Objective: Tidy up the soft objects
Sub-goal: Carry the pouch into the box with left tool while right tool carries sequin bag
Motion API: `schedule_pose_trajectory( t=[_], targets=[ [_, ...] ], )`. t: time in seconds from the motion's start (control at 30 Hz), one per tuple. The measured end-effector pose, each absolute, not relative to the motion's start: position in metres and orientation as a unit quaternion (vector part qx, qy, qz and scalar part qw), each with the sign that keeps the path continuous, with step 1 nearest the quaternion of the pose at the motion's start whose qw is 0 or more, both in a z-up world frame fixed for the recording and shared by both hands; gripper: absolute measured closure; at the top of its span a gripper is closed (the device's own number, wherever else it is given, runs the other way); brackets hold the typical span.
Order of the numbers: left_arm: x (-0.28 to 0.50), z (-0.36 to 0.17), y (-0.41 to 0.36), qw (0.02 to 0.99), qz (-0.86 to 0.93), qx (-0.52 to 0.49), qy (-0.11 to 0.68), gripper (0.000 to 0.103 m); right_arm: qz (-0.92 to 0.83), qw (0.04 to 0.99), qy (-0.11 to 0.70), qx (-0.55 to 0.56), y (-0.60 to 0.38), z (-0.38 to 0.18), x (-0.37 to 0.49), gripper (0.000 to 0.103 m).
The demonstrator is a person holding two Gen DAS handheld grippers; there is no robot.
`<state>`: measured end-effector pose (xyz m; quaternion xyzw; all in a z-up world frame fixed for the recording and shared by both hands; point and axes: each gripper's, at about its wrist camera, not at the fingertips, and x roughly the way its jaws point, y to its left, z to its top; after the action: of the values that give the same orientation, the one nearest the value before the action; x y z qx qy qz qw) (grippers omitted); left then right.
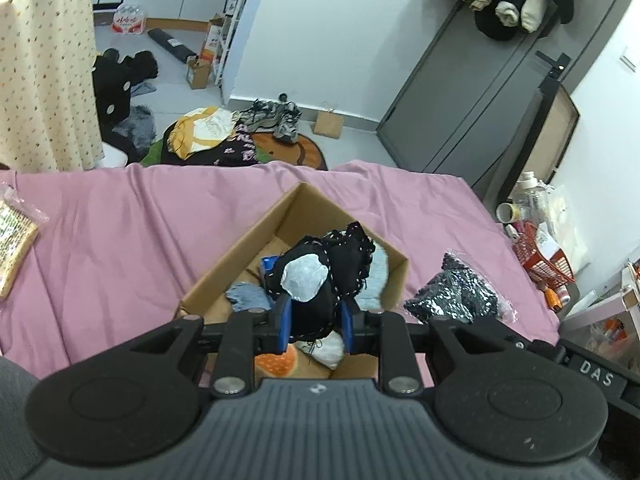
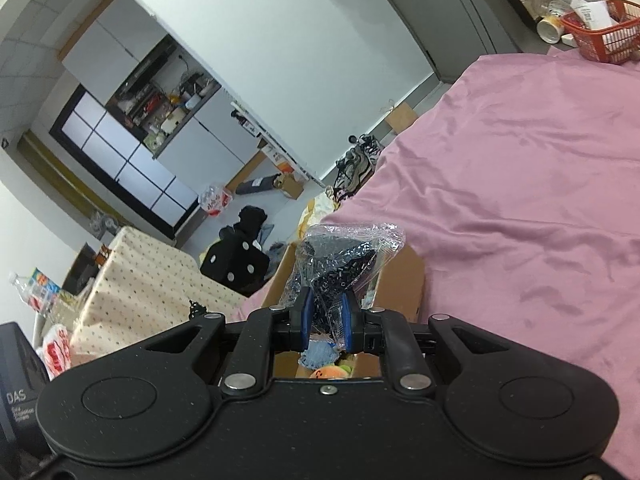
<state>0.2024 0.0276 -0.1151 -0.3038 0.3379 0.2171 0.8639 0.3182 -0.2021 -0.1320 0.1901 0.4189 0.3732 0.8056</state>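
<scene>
Both claws are loaded. Left claw is clamped on a black garment with white stitching and a grey-white patch; blue pads press it from both sides. The garment hangs over the open cardboard box, which sits on the pink sheet. Inside the box: grey-blue cloth, a white piece, an orange plush, pale blue fabric against the right wall.

Right claw grips a clear plastic bag of black speckled fabric, pinched near its lower end, bag standing up above the fingers. In the right wrist view it sits over the box; orange plush and blue cloth show below, between the fingers.

The left view also shows that bag at the box's right side, above the sheet. Red basket sits past the sheet's far right edge, well apart from the box.
</scene>
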Motion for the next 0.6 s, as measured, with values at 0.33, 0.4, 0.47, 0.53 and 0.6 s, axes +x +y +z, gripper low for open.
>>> schedule_pose_trajectory(
  t=[0.33, 0.4, 0.47, 0.53, 0.6],
  targets=[
    [0.208, -0.14, 0.054, 0.843, 0.219, -0.326, 0.368, 0.078, 0.378, 0.801, 0.439, 0.151, -0.169, -0.142, 0.312, 0.088],
    [0.209, -0.143, 0.057, 0.841, 0.221, -0.325, 0.373, 0.076, 0.378, 0.8, 0.443, 0.143, -0.164, -0.145, 0.311, 0.088],
    [0.21, -0.146, 0.06, 0.838, 0.223, -0.323, 0.378, 0.076, 0.378, 0.798, 0.448, 0.137, -0.158, -0.147, 0.311, 0.088],
    [0.211, -0.146, 0.064, 0.835, 0.226, -0.321, 0.384, 0.072, 0.379, 0.797, 0.452, 0.131, -0.153, -0.148, 0.311, 0.088],
    [0.212, -0.146, 0.068, 0.833, 0.229, -0.323, 0.386, 0.071, 0.379, 0.796, 0.454, 0.124, -0.147, -0.149, 0.31, 0.088]
  ],
)
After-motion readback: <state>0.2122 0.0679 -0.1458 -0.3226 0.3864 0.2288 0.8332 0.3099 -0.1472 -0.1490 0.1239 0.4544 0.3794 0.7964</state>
